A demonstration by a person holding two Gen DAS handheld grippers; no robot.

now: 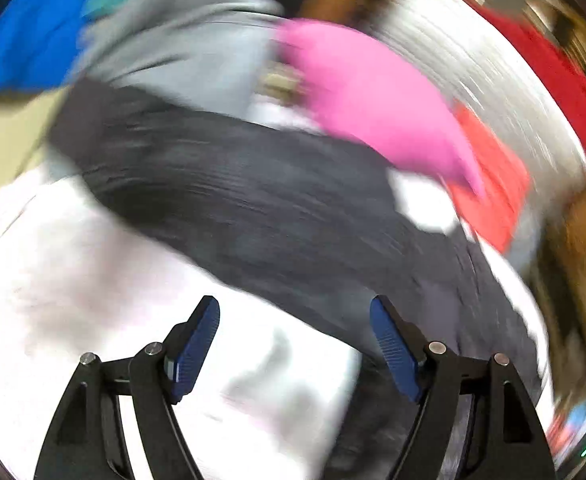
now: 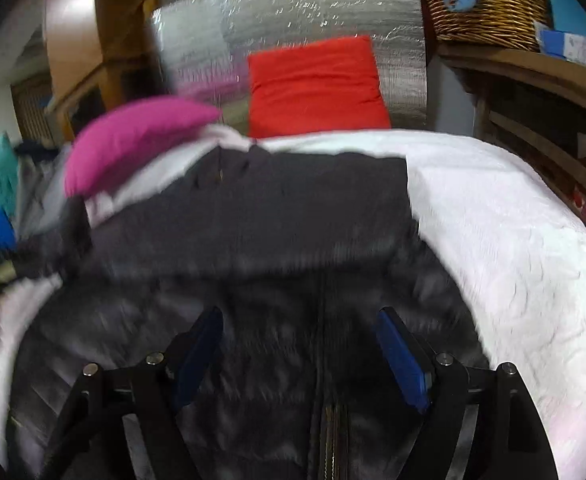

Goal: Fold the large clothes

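Right wrist view shows my right claw (image 2: pixel 299 354) spread wide with nothing between its blue pads, hovering over the dark grey jacket (image 2: pixel 261 216) that lies on the white bedspread (image 2: pixel 505 232), its zipper (image 2: pixel 331 420) running up under the claw. Beyond it sit a pink cushion (image 2: pixel 133 140) and a red cushion (image 2: pixel 317 88). Left wrist view is badly smeared, yet my left claw (image 1: pixel 295 344) is likewise spread and empty above the jacket's edge.

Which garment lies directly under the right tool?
The dark grey zipped jacket, spread on the white bedcover; the pink and red pieces lie farther back.
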